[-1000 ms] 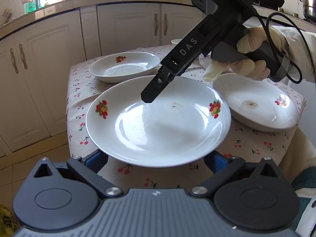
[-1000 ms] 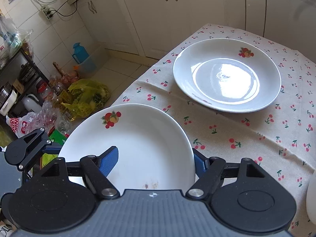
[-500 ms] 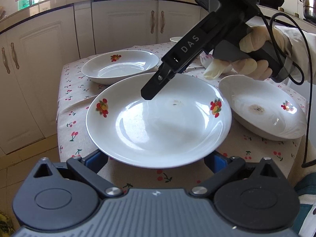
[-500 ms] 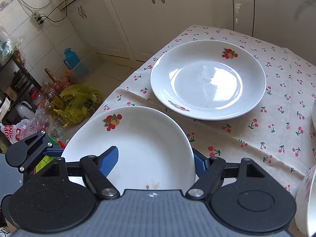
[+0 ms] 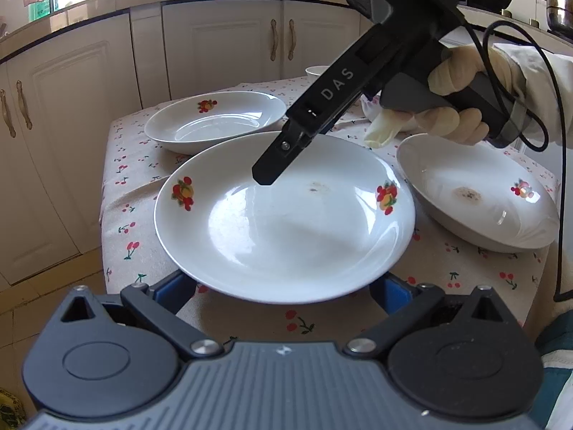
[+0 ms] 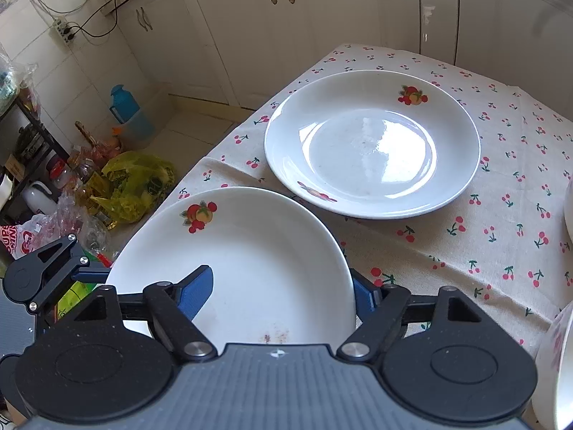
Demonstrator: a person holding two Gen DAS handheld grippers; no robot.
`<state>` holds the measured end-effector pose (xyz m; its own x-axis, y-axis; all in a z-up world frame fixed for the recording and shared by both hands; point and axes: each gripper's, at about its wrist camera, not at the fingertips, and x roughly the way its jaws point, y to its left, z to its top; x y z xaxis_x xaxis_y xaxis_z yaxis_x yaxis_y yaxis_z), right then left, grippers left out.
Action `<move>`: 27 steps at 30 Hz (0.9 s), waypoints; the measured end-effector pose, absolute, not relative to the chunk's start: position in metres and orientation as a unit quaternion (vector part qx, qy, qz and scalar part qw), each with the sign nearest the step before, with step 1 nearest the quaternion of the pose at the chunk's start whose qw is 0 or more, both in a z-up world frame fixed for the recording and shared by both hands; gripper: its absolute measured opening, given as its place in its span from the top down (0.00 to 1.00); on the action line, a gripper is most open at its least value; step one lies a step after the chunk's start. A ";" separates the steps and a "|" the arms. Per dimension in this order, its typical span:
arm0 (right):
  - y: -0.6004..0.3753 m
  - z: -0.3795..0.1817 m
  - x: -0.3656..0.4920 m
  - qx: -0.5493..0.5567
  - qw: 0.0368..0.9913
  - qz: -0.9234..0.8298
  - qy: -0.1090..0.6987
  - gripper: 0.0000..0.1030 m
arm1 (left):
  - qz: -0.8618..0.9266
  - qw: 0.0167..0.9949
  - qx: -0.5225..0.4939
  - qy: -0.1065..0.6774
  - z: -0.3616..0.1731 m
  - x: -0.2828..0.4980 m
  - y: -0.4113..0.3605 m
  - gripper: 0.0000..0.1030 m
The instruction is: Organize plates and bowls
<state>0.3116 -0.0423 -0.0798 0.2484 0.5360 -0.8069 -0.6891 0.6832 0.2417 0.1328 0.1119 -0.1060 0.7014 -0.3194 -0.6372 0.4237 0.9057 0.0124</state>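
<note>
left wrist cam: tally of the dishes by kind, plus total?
Plates: 3 (near plate, far plate, right plate)
Bowls: 1 (bowl, only its rim shows behind the hand-held gripper)
Total: 4

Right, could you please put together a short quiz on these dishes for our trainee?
1. How many plates show in the left wrist view?
2. True or false: the plates are stacked on one another.
3. The tablecloth is printed with: A lemons, B cherries, C stripes?
Key: 1, three: the nearest plate, the far plate and the right plate. 2, false. 3, B.
</note>
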 end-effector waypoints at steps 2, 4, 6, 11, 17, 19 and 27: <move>-0.041 -0.080 0.310 -0.085 0.784 0.392 0.474 0.14 | -0.201 0.920 0.080 0.327 -0.106 0.132 0.113 0.01; -0.039 -0.077 0.308 -0.091 0.785 0.394 0.470 0.10 | -0.200 0.921 0.079 0.325 -0.105 0.130 0.113 0.01; -0.038 -0.072 0.305 -0.100 0.789 0.394 0.461 0.04 | -0.196 0.922 0.076 0.324 -0.103 0.127 0.114 0.01; -0.048 -0.052 0.290 -0.122 0.805 0.385 0.434 0.01 | -0.177 0.927 0.065 0.324 -0.097 0.118 0.119 0.01; -0.076 -0.021 0.247 -0.144 0.834 0.366 0.386 0.00 | -0.173 0.935 0.045 0.307 -0.078 0.095 0.118 0.01; -0.090 -0.014 0.228 -0.146 0.844 0.357 0.374 0.00 | -0.178 0.937 0.039 0.299 -0.072 0.088 0.114 0.01; -0.149 -0.013 0.147 -0.147 0.876 0.309 0.340 0.00 | -0.200 0.940 0.050 0.273 -0.056 0.066 0.077 0.01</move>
